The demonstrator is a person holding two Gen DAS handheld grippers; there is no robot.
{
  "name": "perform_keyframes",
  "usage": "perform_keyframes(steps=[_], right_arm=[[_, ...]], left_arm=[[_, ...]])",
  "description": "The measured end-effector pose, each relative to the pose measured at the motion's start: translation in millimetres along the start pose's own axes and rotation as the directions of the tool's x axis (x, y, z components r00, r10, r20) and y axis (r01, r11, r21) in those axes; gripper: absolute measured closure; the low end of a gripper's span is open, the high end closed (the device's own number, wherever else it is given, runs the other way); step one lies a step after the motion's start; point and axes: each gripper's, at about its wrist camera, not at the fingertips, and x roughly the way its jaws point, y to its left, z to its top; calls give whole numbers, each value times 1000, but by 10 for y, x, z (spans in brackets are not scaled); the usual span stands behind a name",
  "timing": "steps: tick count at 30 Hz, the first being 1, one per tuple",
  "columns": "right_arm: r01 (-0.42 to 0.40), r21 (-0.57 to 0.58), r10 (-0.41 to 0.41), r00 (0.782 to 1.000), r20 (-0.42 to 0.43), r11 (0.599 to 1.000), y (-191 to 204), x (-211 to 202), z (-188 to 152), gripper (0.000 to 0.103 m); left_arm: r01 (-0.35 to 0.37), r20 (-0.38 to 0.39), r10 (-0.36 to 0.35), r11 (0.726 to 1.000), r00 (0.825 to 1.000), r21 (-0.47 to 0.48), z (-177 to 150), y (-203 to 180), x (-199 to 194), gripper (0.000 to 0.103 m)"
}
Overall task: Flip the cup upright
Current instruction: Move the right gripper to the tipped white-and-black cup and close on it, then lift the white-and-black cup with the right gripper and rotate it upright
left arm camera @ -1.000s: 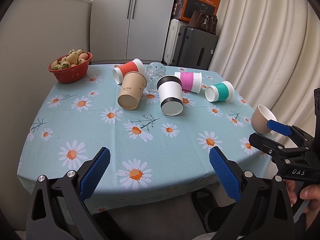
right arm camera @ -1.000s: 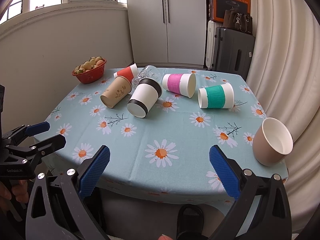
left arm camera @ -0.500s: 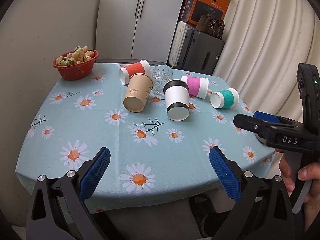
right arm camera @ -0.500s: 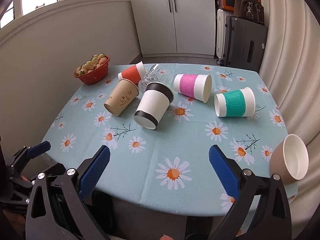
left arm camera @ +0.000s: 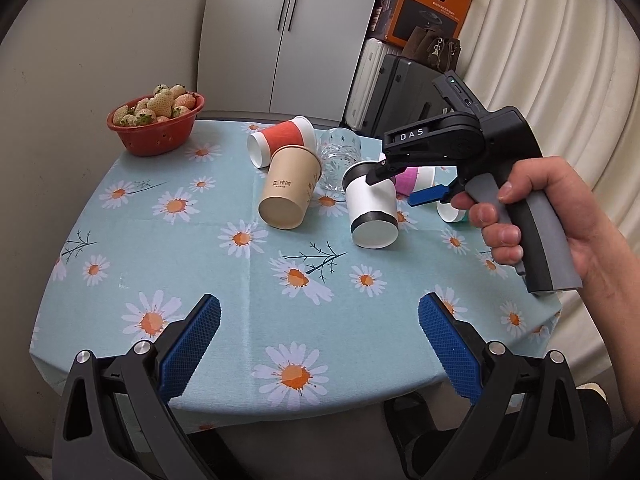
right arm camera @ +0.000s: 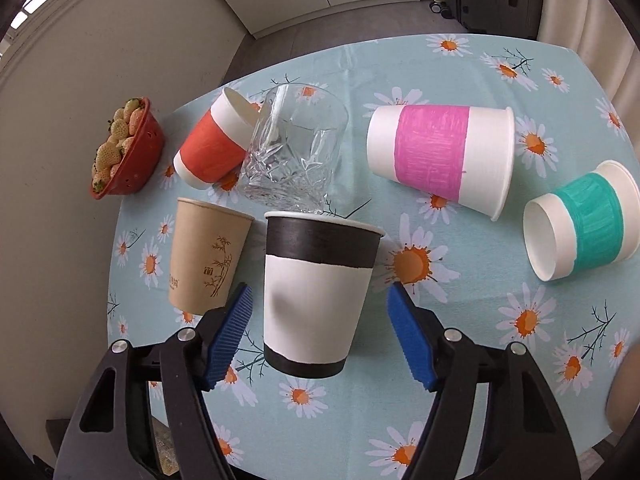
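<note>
A white paper cup with black bands (right arm camera: 316, 296) lies on its side on the daisy tablecloth (right arm camera: 460, 340), its base toward me. My right gripper (right arm camera: 318, 332) is open, its blue pads on either side of the cup's lower half without touching it. In the left wrist view the same cup (left arm camera: 370, 208) lies mid-table with the right gripper (left arm camera: 396, 186) above it, held by a hand. My left gripper (left arm camera: 318, 344) is open and empty over the table's near edge.
Other cups lie on their sides: tan (right arm camera: 204, 260), red-banded (right arm camera: 212, 144), pink-banded (right arm camera: 440, 152), teal-banded (right arm camera: 580, 220). A cut glass tumbler (right arm camera: 296, 144) lies behind the black-banded cup. A red bowl of strawberries (left arm camera: 156, 120) stands at the far left corner.
My right gripper has moved forward and down over the table, and its open fingers now straddle the black-banded cup. My left gripper stayed open near the front edge.
</note>
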Motion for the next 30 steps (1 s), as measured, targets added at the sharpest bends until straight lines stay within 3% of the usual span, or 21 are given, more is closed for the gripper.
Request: perform_keyframes(steps=[4,10,17,25,30], right_arm=[[23,28,-22,999,-42,999,26,165,98,41],[38,27,-37,998,-52,999,98,194,134,42],[-1,34,2,999,-36,999,99,26,30,42],[-59,-61,63,996,65,996,105,-405,-610,42],[-81,-76,85,995,46,994,77,-399,-1089,42]], left_arm=[[11,-6,-11,1000,1000,5,5,-6,22,6],[17,-11,-17,1000,1000,5,0,-19,17,6],[9,-11,-9,1000,1000,-2,2,9,21,6],[5,-5,-5,1000,1000,-25,2,79,3,6],[-6,-7,6,999,1000,-32,-13,96,-9,6]])
